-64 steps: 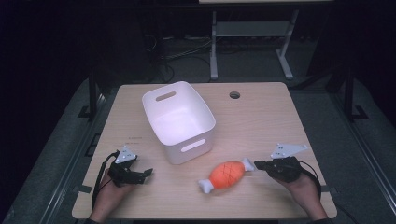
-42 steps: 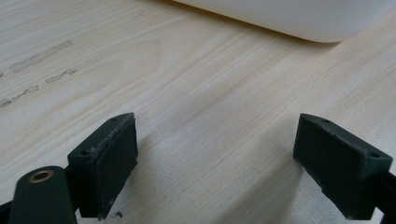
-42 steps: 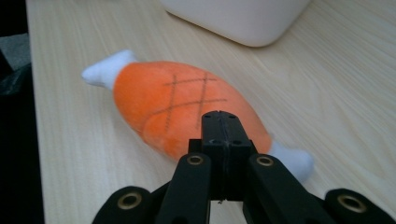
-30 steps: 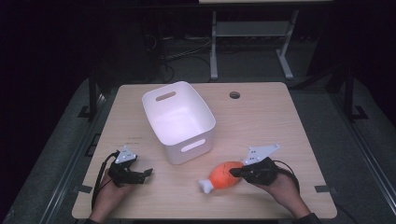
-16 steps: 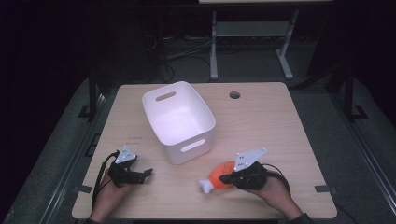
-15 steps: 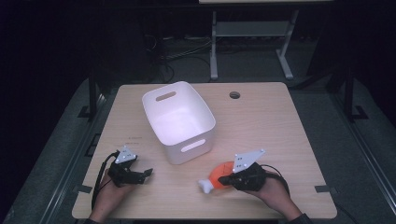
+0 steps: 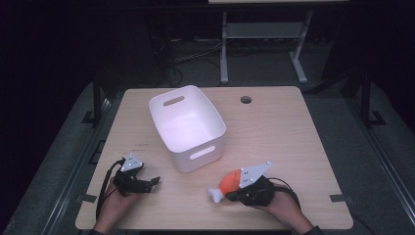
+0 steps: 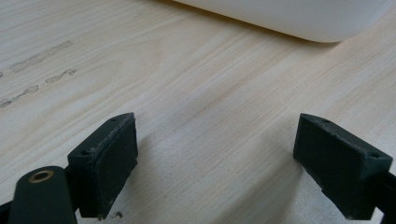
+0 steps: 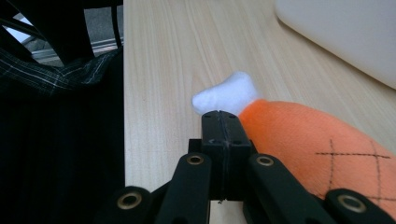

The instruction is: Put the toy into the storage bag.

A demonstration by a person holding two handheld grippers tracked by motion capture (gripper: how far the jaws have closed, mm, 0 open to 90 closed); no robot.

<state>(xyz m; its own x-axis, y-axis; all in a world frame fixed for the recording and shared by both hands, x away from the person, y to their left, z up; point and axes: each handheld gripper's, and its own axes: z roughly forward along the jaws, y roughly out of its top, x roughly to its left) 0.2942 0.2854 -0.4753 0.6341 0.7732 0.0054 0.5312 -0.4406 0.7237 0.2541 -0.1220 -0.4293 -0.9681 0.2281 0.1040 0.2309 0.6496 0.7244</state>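
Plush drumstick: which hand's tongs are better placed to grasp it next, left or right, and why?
Right. The right tongs sit shut against the plush drumstick, while the left tongs rest open across the table, so they likely reach sooner.

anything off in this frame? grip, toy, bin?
One oddity: the right gripper has its jaws shut flat together with nothing between them, beside the plush drumstick rather than around it. The white bin stands upright and looks empty. The left gripper is open over bare table.
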